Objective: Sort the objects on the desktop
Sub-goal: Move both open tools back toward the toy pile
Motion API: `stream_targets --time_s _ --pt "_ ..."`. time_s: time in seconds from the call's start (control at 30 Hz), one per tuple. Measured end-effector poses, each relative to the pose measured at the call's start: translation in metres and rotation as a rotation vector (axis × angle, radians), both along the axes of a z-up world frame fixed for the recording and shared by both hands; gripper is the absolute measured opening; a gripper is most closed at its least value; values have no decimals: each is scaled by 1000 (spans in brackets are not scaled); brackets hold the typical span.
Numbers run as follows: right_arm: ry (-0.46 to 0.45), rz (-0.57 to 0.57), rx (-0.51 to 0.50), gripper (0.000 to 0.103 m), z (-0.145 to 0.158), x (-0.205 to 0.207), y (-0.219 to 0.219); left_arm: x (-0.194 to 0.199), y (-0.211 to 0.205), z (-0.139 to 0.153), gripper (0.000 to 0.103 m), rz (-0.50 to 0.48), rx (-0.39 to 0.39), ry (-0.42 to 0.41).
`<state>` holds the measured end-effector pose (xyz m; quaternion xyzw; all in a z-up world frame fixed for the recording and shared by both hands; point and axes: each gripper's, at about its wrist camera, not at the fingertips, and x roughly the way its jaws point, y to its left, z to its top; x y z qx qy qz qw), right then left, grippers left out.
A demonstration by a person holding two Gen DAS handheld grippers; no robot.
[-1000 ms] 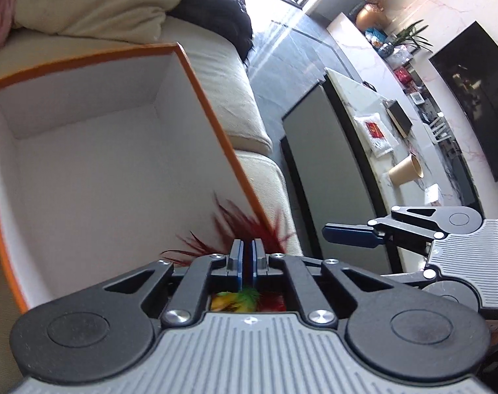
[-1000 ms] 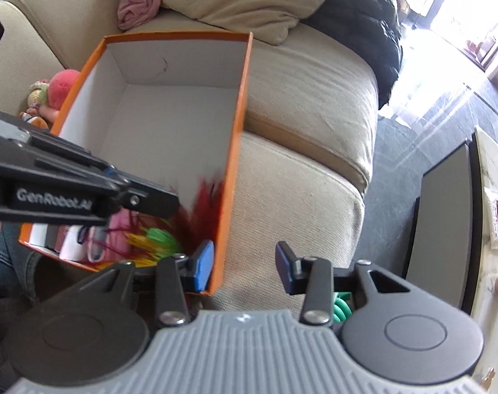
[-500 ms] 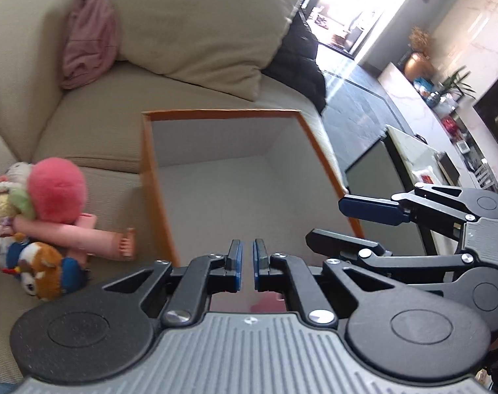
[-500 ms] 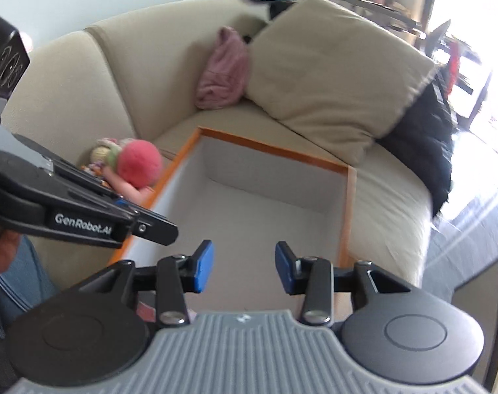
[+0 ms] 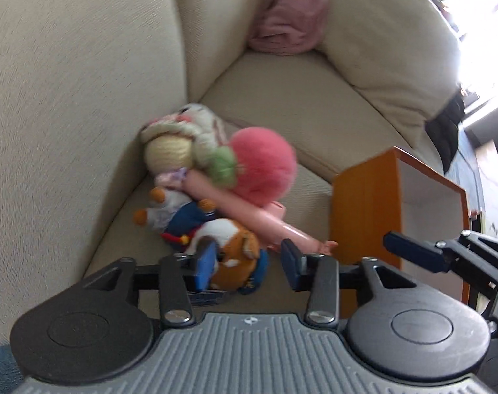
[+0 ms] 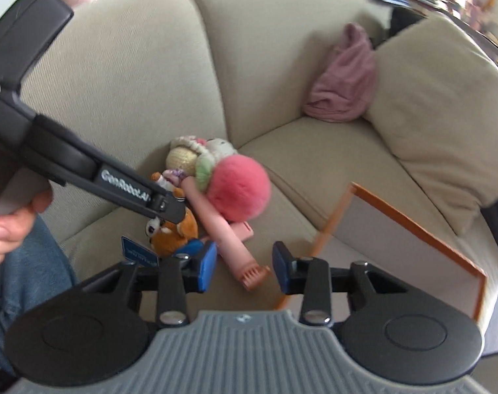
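My left gripper (image 5: 245, 264), jaws just spread and empty, should pinch the soft, light plush dog (image 5: 231, 243) at its body.

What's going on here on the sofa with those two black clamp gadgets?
A person is tidying toys into an orange cardboard box with white inside on the beige sofa. Both hand-held grippers point at a heap of toys: a fluffy pink ball, a pink plastic handle, an orange plush animal and a yarn-haired doll. The left gripper has just been opening, the right gripper narrowing; neither holds anything yet.
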<state>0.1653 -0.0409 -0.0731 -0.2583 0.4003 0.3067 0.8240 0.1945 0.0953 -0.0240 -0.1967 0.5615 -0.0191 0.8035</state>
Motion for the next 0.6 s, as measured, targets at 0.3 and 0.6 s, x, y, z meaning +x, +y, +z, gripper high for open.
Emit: stream_targets --time_s 0.3,0.6 --pt "77 64 -131 15 -56 26 46 6 22 -45 53 115 -81 108" --pt "129 95 -170 2 -80 26 67 6 27 -60 66 109 -92 141"
